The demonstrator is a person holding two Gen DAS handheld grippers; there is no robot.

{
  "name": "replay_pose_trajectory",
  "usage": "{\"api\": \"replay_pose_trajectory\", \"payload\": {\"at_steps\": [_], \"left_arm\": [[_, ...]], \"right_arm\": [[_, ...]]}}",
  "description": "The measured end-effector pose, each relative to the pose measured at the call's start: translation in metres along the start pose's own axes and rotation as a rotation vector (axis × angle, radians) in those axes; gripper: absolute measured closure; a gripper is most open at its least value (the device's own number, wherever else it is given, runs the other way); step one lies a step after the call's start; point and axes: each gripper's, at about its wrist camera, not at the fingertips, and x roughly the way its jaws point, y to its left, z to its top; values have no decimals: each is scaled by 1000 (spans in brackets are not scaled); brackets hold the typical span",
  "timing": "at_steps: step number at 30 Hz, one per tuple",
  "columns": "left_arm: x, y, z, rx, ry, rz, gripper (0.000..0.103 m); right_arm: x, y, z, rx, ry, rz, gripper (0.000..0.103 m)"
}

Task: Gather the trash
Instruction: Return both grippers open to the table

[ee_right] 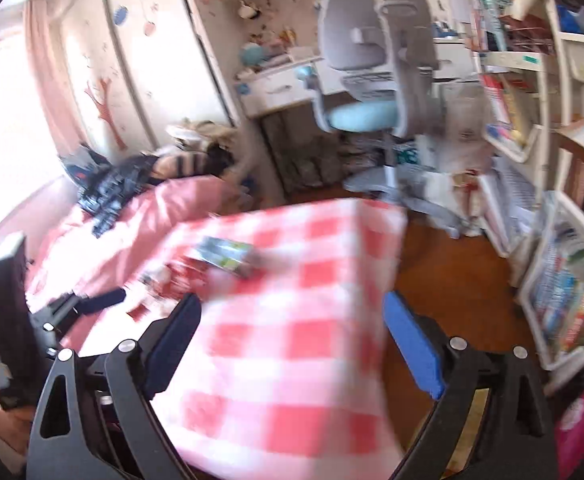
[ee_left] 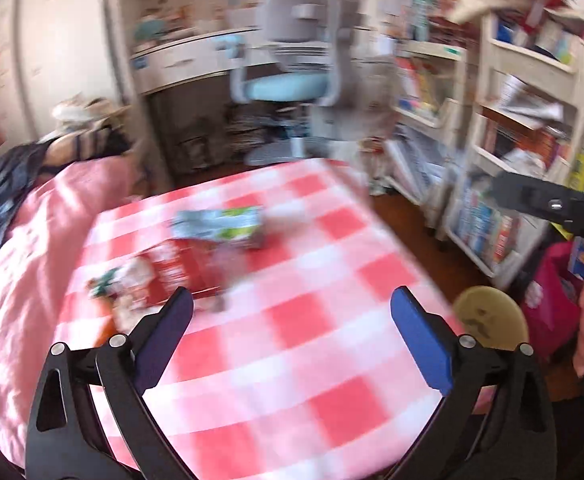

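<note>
Trash lies on a red-and-white checked blanket [ee_left: 292, 320] on the bed: a pale blue and green wrapper [ee_left: 220, 226], a red packet [ee_left: 176, 272] and a small crumpled wrapper [ee_left: 108, 284]. My left gripper [ee_left: 292, 308] is open and empty, above the blanket, nearer than the trash. My right gripper [ee_right: 292, 316] is open and empty over the blanket's right part [ee_right: 276, 360]. The blue-green wrapper [ee_right: 228, 256] and red packet [ee_right: 180, 276] lie ahead to its left. The left gripper's body shows at the left [ee_right: 8, 320]. Both views are blurred.
A pink quilt [ee_left: 16, 272] covers the bed's left side, with dark clothing [ee_left: 0, 196] on it. A grey and blue desk chair [ee_right: 372, 92] stands by a desk beyond the bed. Bookshelves [ee_left: 524, 128] line the right. A round yellow object [ee_left: 488, 316] and a pink bag [ee_left: 552, 300] sit by the bed's right edge.
</note>
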Motion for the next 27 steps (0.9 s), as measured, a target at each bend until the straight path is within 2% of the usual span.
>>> {"api": "replay_pose_trajectory", "payload": {"at_steps": [2,4,5,6,8,11,15,27], "left_arm": [[1,44,-12,-89,2,71,8],[10,84,-19,-196,75,152,8],[11,100,-20,-245,93,167,8],[10,113,-21,-285,83,165,8],[5,137,-25,-329,68,209,8],[6,157,-30,-341,83,261,8],[11,174,-38,-364,120,261,8],[13,160,-42,-247,155,240,8]], "right_arm": [[24,22,-8,-34,72,34,15],[29,42,-11,-123,60,14,15],[33,48,-13,-141,72,20,15],[39,53,-15,-150,98,22,15],[53,66,-19,-211,151,3,15],[61,83,-26,-311,181,-10,14],[68,94,-34,-379,220,-23,14],[87,90,-39,-393,284,-106,14]]}}
